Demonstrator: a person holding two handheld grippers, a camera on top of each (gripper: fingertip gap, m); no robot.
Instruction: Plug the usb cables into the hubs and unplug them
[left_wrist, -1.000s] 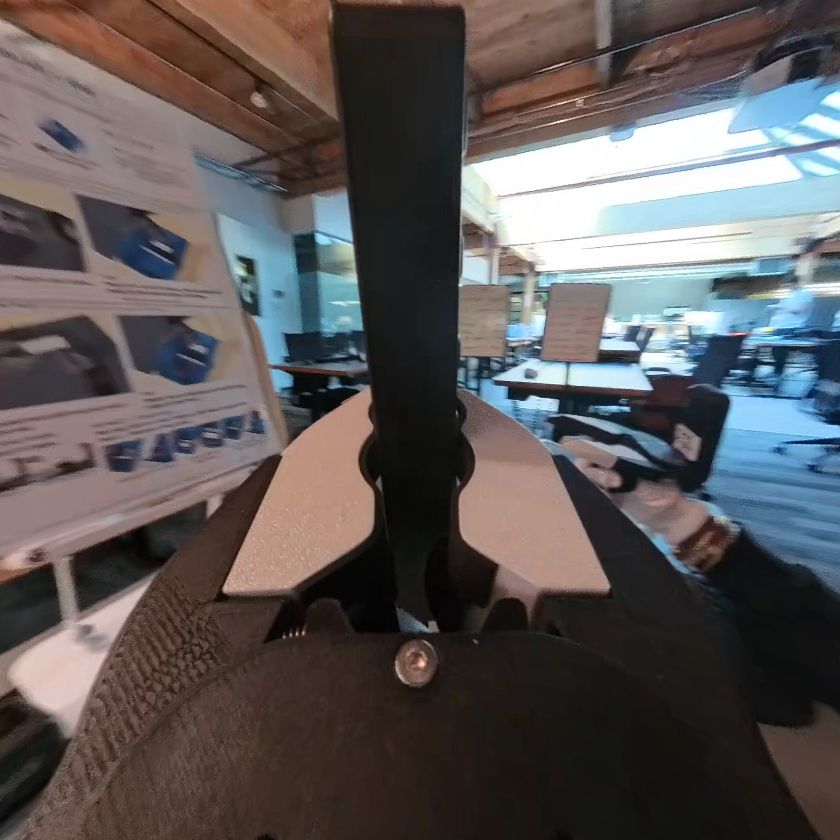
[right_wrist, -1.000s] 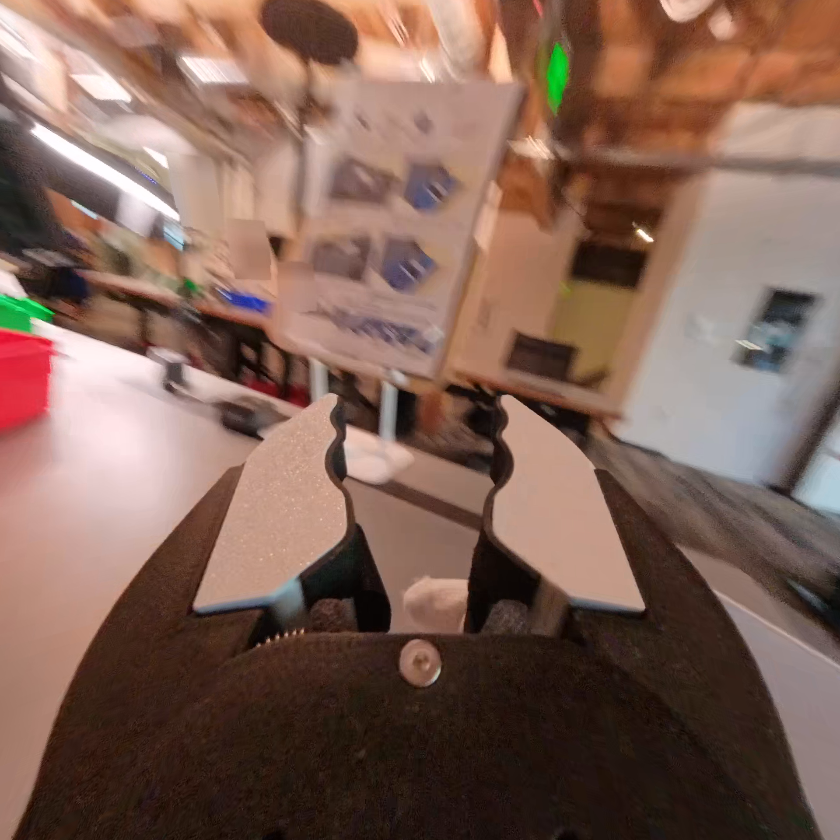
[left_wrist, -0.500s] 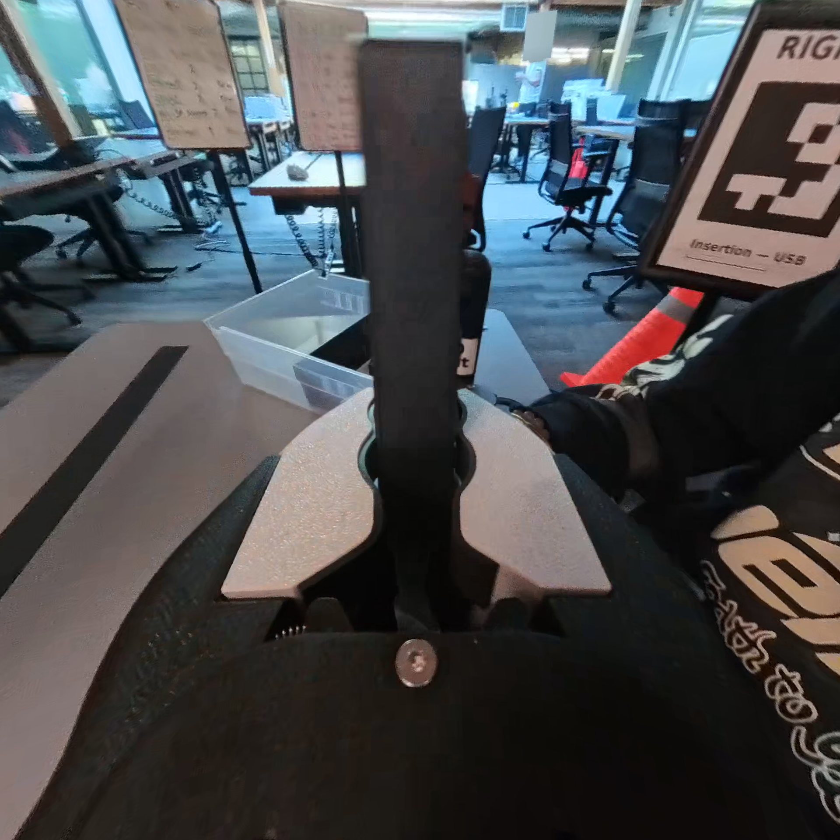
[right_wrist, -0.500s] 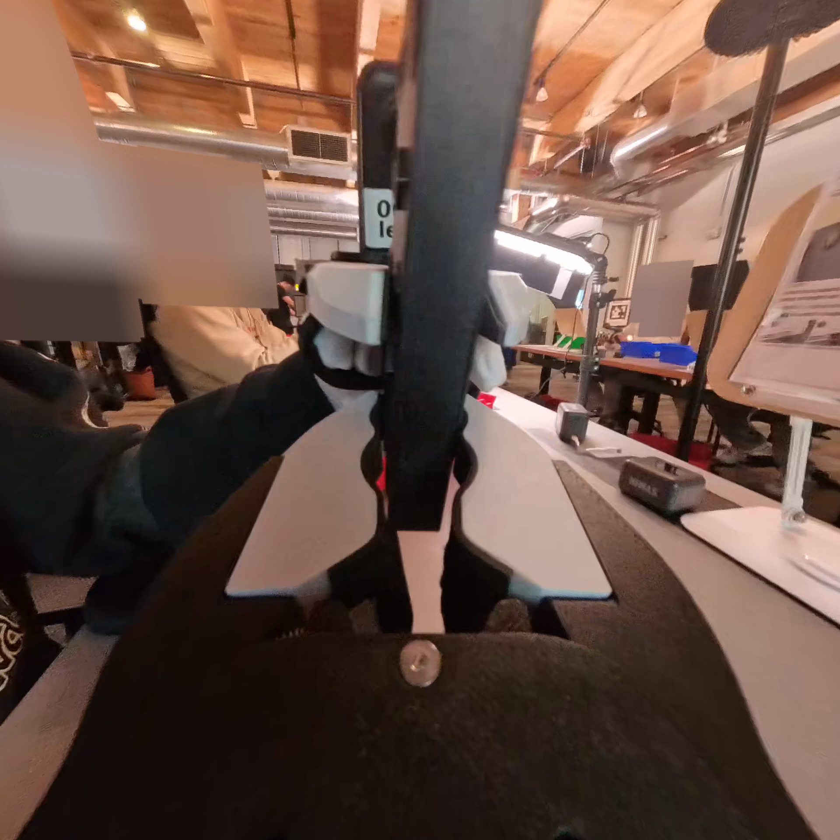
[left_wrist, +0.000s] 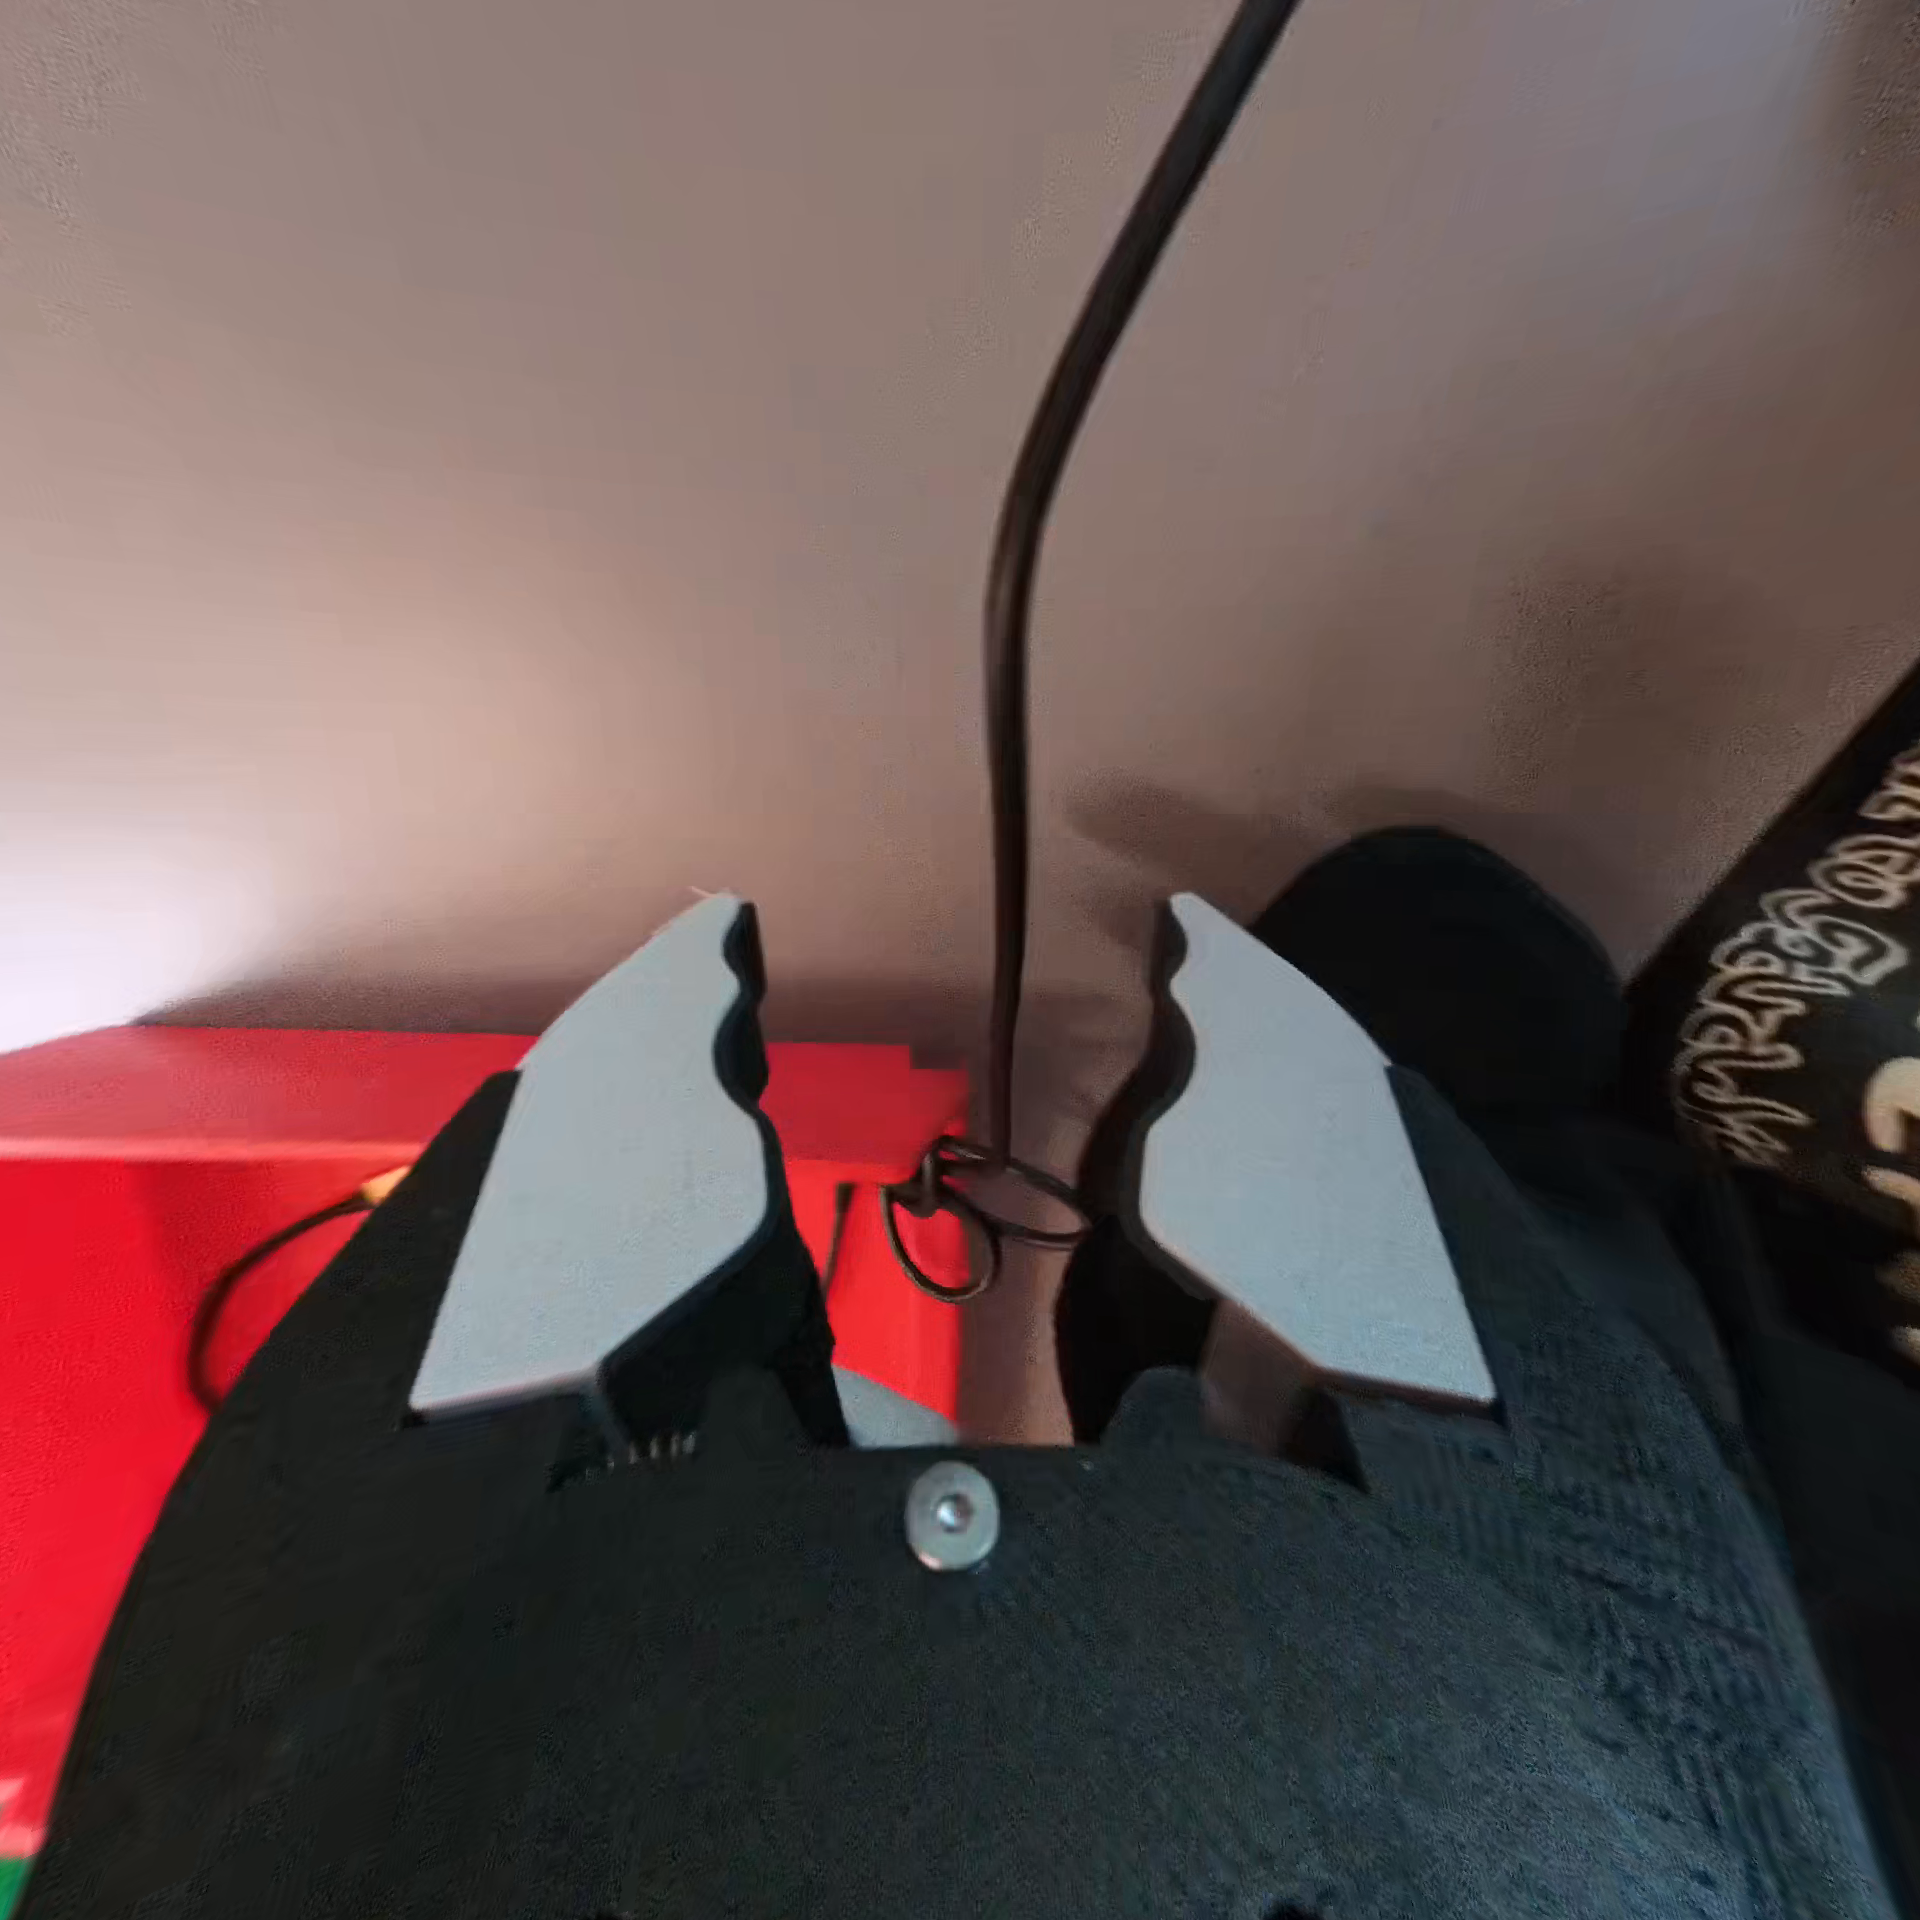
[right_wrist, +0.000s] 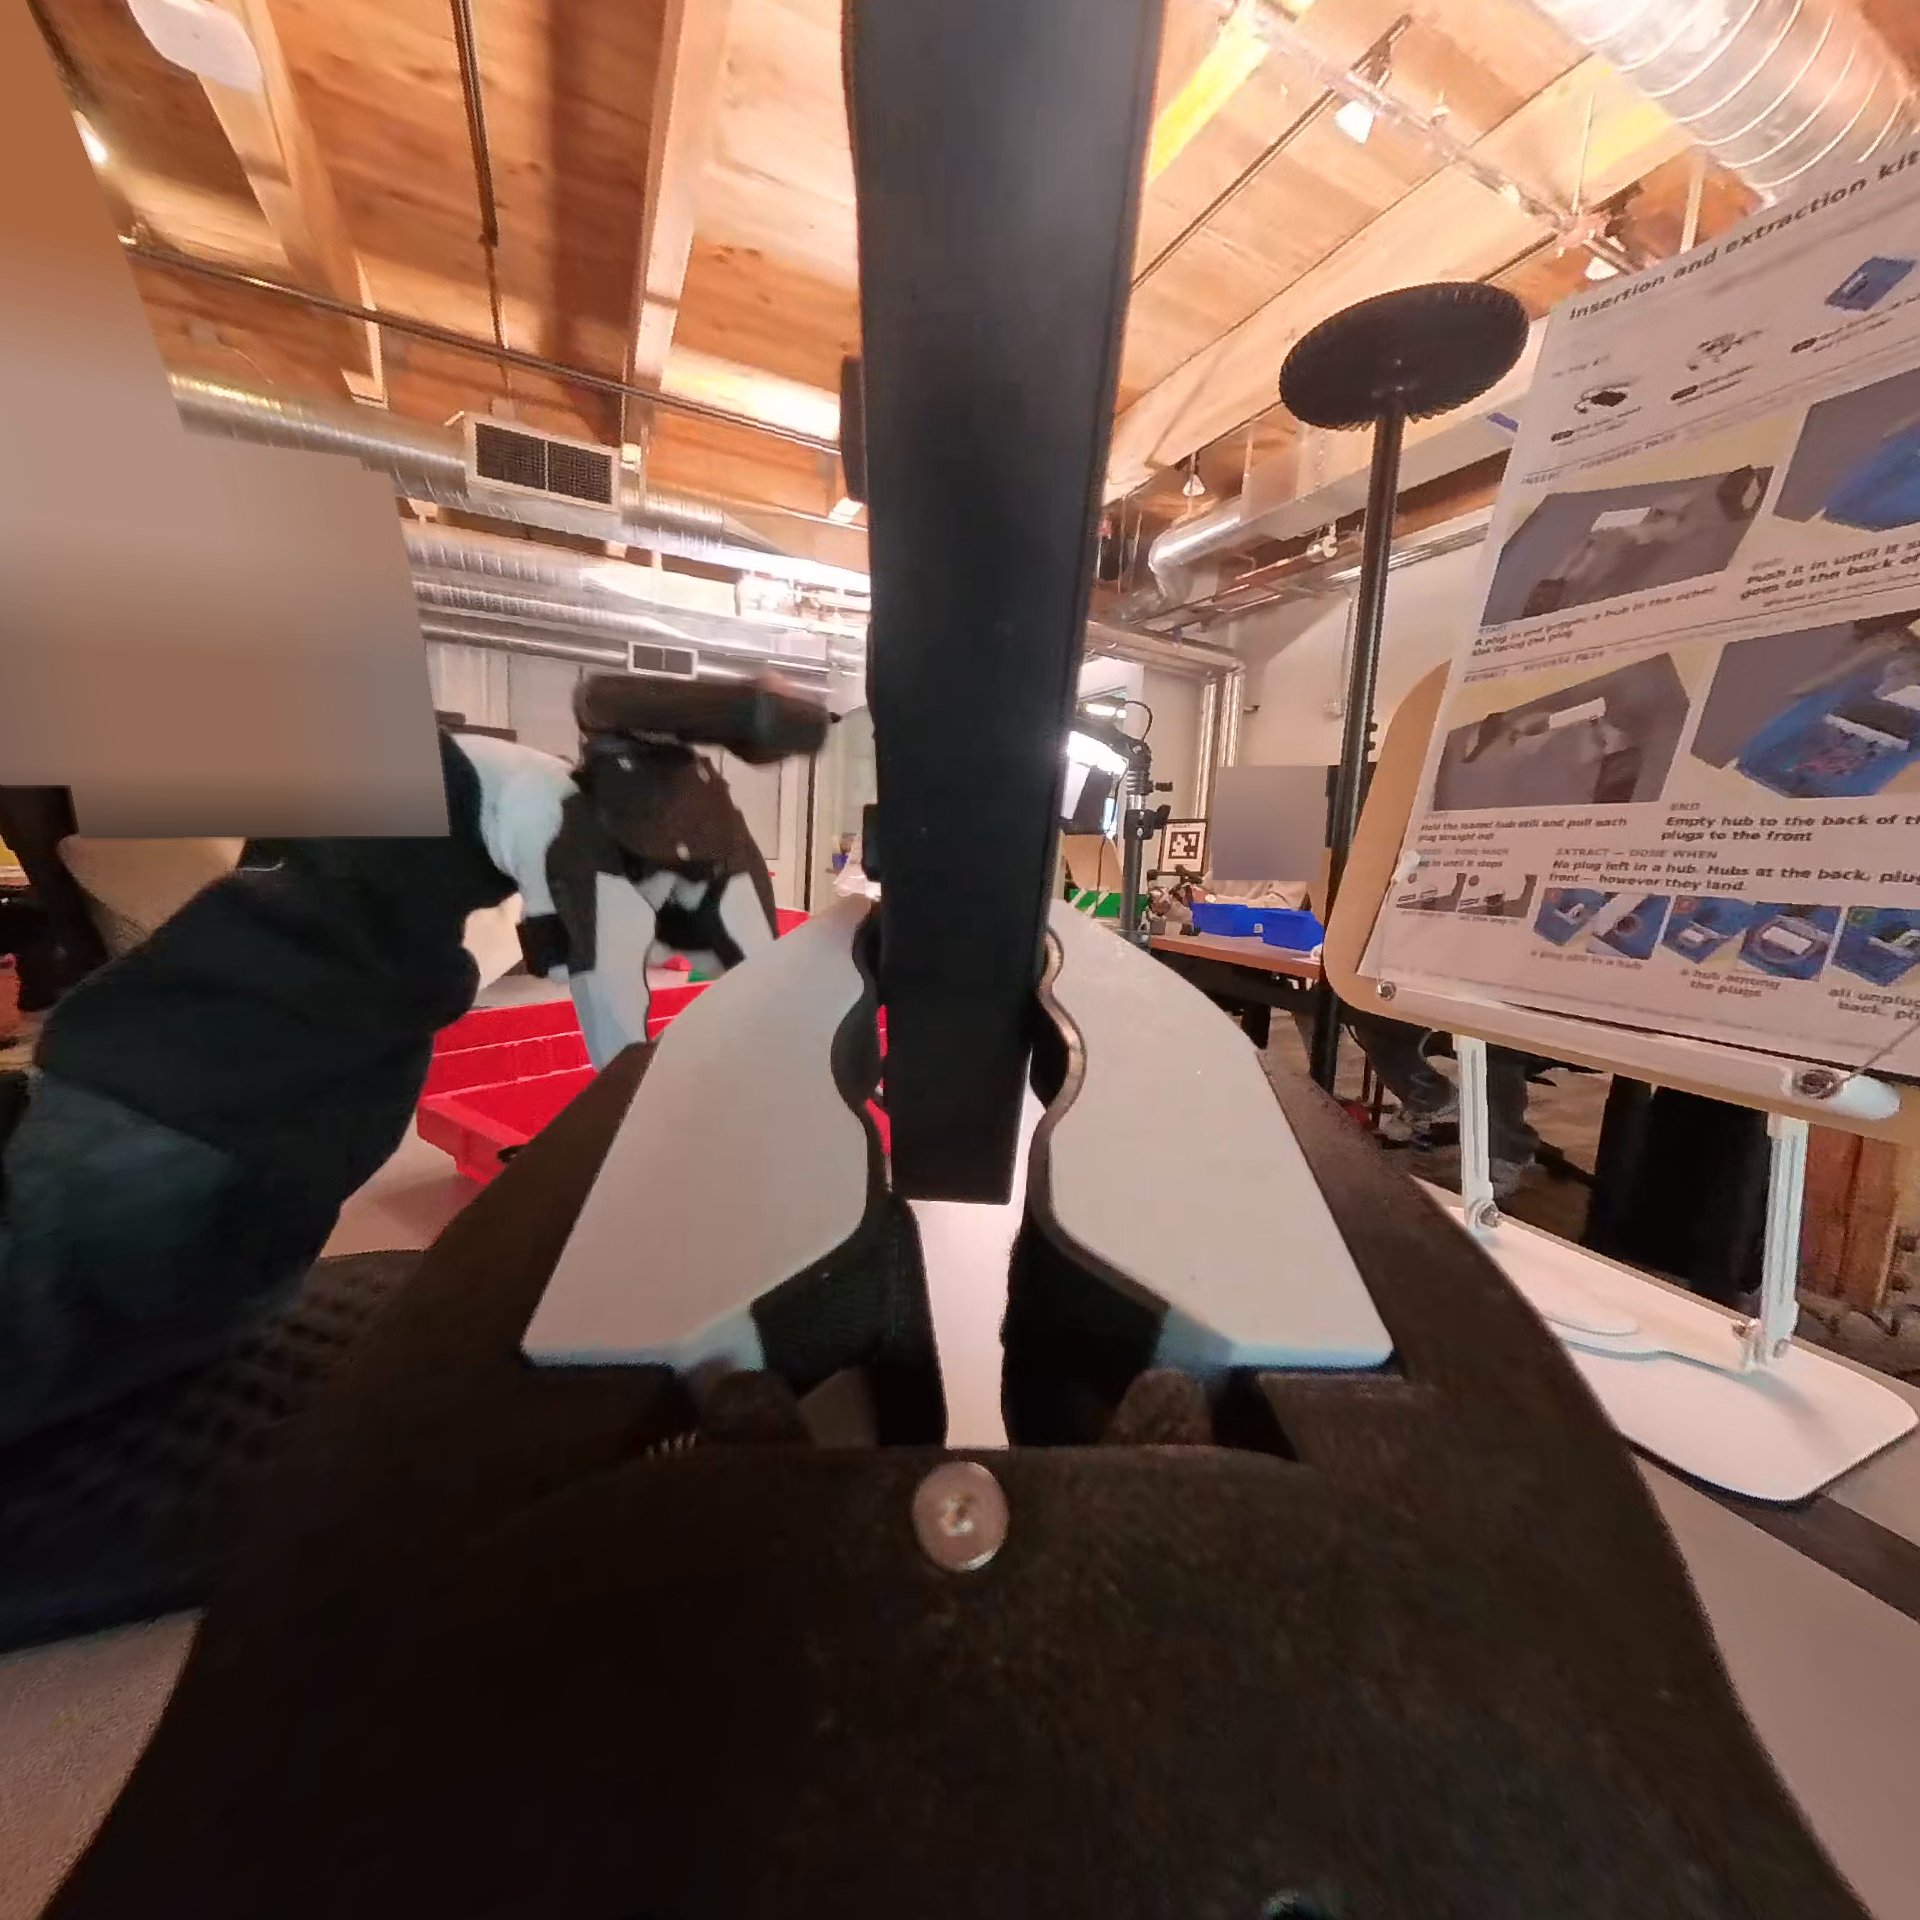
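Note:
My right gripper (right_wrist: 956, 925) is shut on a flat black board (right_wrist: 997, 520) seen edge-on, which stands upright between the jaws and runs out of the top of the view. My left gripper (left_wrist: 951, 914) is open and empty, pointing down at the grey table (left_wrist: 520, 416). A black cable (left_wrist: 1013, 727) runs down the table and passes between its fingers, ending in thin wire loops (left_wrist: 966, 1226). In the right wrist view the left gripper (right_wrist: 670, 966) hangs open over the red bin (right_wrist: 499, 1070). No hub shows in either view.
The red bin (left_wrist: 156, 1195) lies under the left gripper's left finger, with a thin black wire (left_wrist: 249, 1278) inside. A black sleeve (right_wrist: 208, 1143) crosses the left. An instruction board on a white stand (right_wrist: 1683, 727) and a black pole (right_wrist: 1371, 623) stand on the right. The tips of one gripper are about 25 cm away from the tips of the other.
My left gripper let go of the black board, opened, and swung down over the red bin and the cable. My right gripper stays shut on the board.

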